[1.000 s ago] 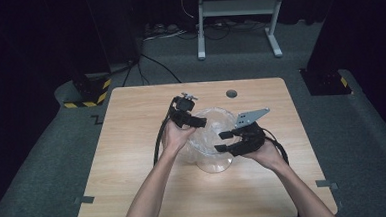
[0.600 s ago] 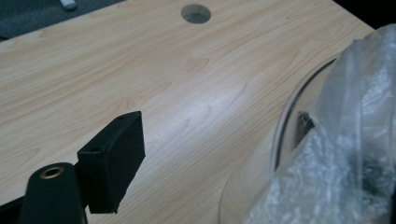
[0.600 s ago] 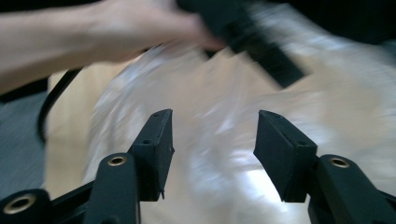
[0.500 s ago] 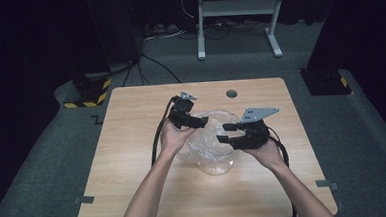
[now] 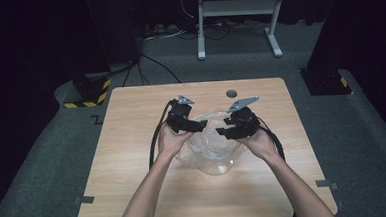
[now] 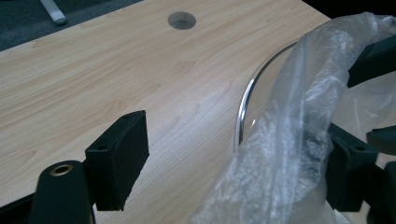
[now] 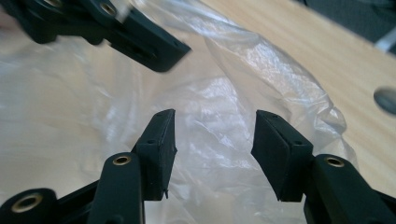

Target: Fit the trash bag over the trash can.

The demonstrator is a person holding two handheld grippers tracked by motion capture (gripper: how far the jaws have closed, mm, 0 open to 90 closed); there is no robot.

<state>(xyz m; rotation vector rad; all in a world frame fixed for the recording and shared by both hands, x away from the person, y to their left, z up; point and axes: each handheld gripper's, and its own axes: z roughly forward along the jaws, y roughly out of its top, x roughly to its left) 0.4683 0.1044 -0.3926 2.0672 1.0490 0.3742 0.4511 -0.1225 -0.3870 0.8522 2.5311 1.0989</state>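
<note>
While both hands work at the top of the bowl (image 5: 219, 167), the step looks like getting the clear plastic bag (image 5: 208, 137) spread over it. The bowl sits near the middle of the table (image 5: 131, 116), and the bag lies crumpled in and over it.

On the left, the left gripper (image 5: 194, 126) is at the bowl's left edge. Its jaws are wide apart. In the left gripper view the bag and the bowl's rim sit between them, but the left pad (image 6: 119, 158) is not touching the plastic, so nothing is pinched.

On the right, the right gripper (image 5: 227, 129) faces it across the bag. Its jaws are apart too, and they have just been opening a little. In the right gripper view the bag lies behind them, not squeezed.

Next, I think each gripper must close on an edge of the bag, then pull gently outward. Thin plastic slips and tears, so the pinch should be firm and the pull slow.

A second ago the right gripper was nearer the person, beside the bowl. Now it is farther up, over the bag.
</note>
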